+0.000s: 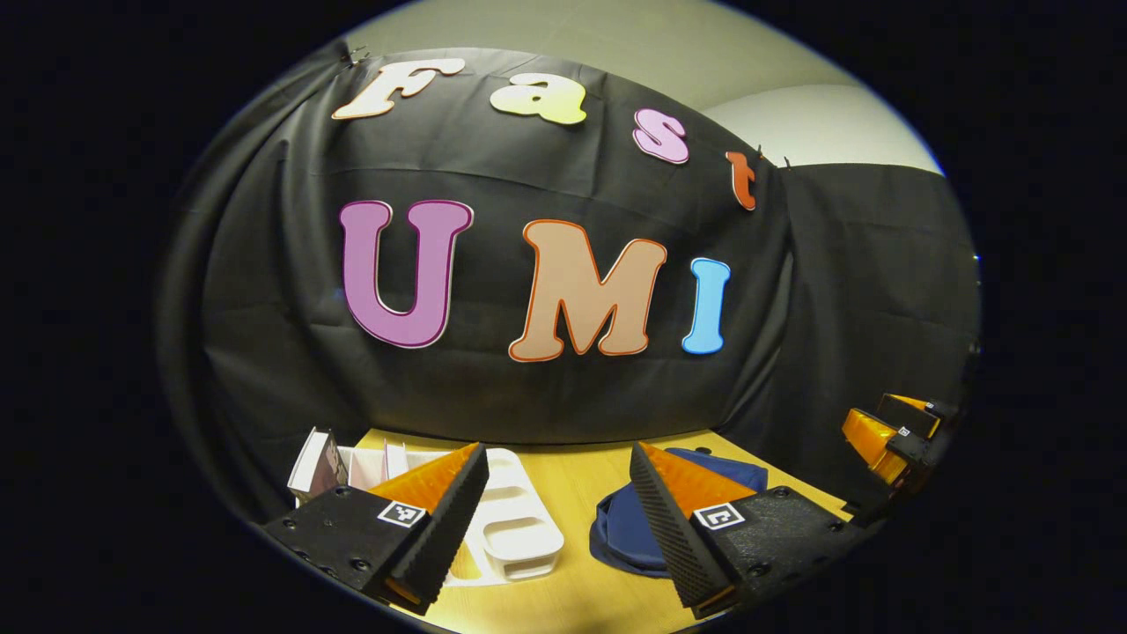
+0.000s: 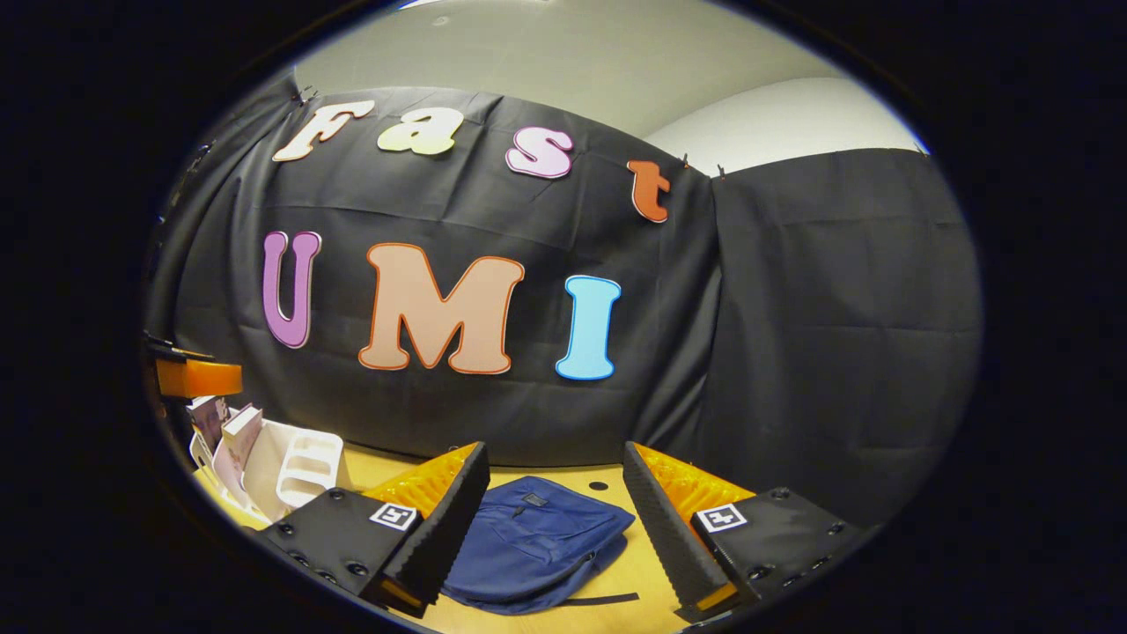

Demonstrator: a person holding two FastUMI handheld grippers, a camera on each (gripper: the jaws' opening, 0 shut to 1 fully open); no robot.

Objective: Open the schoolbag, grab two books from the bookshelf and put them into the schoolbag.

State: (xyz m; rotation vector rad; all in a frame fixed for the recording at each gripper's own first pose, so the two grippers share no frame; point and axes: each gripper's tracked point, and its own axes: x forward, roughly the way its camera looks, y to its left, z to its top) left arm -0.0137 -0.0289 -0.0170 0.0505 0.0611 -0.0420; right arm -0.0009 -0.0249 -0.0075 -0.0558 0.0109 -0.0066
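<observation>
Both tongs hang above the bench, spread wide and pinching nothing.

In the left gripper view, the left tongs (image 1: 559, 519) sit over the wooden bench (image 1: 572, 493). A white shelf (image 1: 515, 519) lies toward the bench's left end, partly behind the left finger. A few books (image 1: 321, 462) stand upright at its far left end. The blue bag (image 1: 629, 533) lies flat near the middle of the bench, to the right of the shelf and apart from it, partly behind the right finger. At the right edge of this view the right tongs (image 1: 889, 427) show farther off, above the bench's right side.

In the right gripper view, the right tongs (image 2: 555, 519) frame the bag (image 2: 537, 541), which lies closed and flat on the bench (image 2: 634, 563), a dark strap trailing from its near edge. The shelf (image 2: 286, 471) stands toward the left end with books (image 2: 224, 431) leaning in it. One finger of the left tongs (image 2: 198, 377) pokes in at the left edge of this view, above the shelf.
</observation>
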